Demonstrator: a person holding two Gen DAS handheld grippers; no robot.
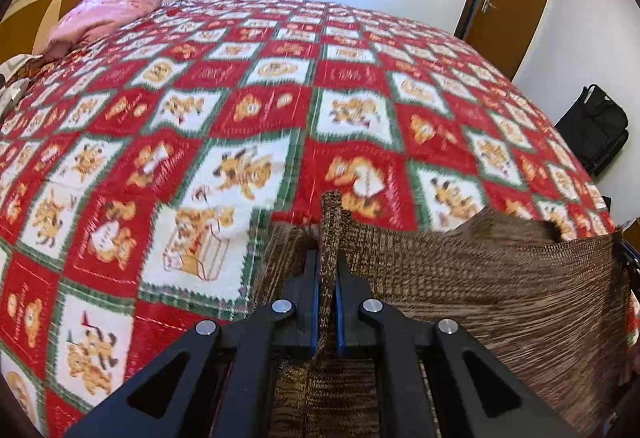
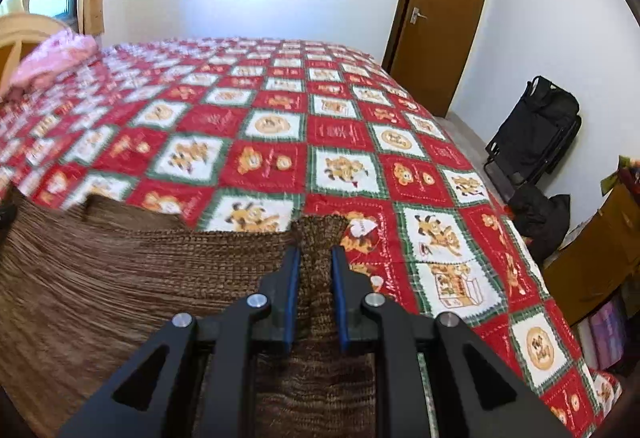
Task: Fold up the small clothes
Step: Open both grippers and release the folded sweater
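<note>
Two black grippers with blue pads are each pinching one corner of a brown knitted garment [image 1: 500, 298], holding it stretched between them above a bed. On the left, the left gripper [image 1: 328, 262] is clamped nearly fully shut on a narrow bunched strip of the knit, which is sticking up past its fingertips. From there the fabric is spreading rightward as a wide, blurred brown sheet, its top edge sagging slightly. On the right, the right gripper [image 2: 316, 258] is gripping a thicker fold of the same garment – its jaws are standing a little apart, with the knit filling the gap between the pads. Below and beyond the cloth, a bedspread [image 2: 340, 130] of red and white squares with green borders and orange cartoon figures is covering the bed. A pink pillow [image 1: 104, 10] is lying at the far left corner. Further right, a brown door [image 2: 436, 10] is standing open – beside it, a black folded chair [image 2: 536, 130] is leaning against the white wall.
</note>
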